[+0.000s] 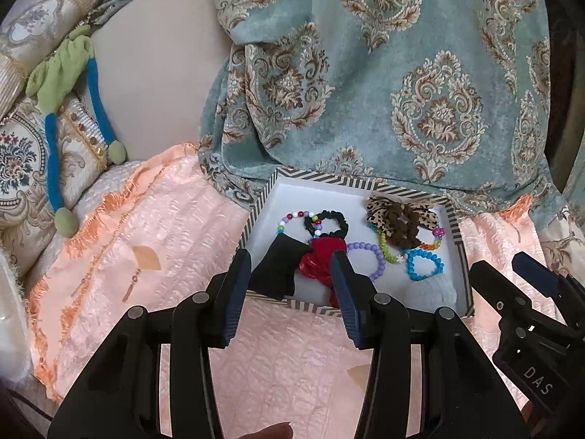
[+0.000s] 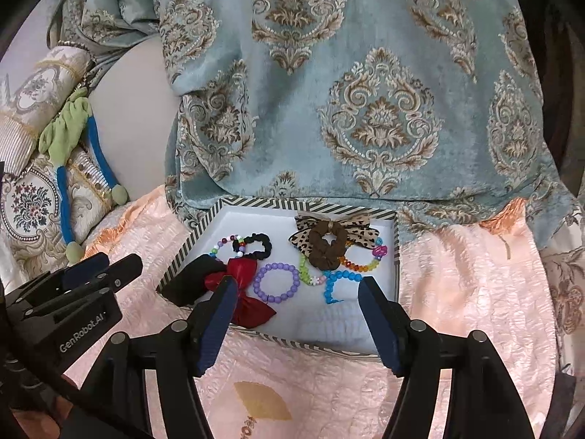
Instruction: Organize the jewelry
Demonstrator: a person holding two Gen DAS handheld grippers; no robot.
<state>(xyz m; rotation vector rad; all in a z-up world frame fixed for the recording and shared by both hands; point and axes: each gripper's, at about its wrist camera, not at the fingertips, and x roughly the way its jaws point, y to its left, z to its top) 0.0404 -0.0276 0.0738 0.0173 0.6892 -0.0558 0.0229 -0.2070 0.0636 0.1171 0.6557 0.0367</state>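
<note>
fingers of both the left gripper [image 1: 292,274] and right gripper [image 2: 298,301] stood released above the striped tray [image 2: 397,256], where the light, slippery purple beaded bracelet [image 2: 276,281] likely suited a rim pinch.

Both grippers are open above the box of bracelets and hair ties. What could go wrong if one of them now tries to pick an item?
The brown scrunchie lies over the leopard bow and beaded bracelets, so lifting it may drag them along. The red bow and black cloth overhang the striped box edge and could slip out. The left hand-held gripper and right hand-held gripper are close together and might collide.
</note>
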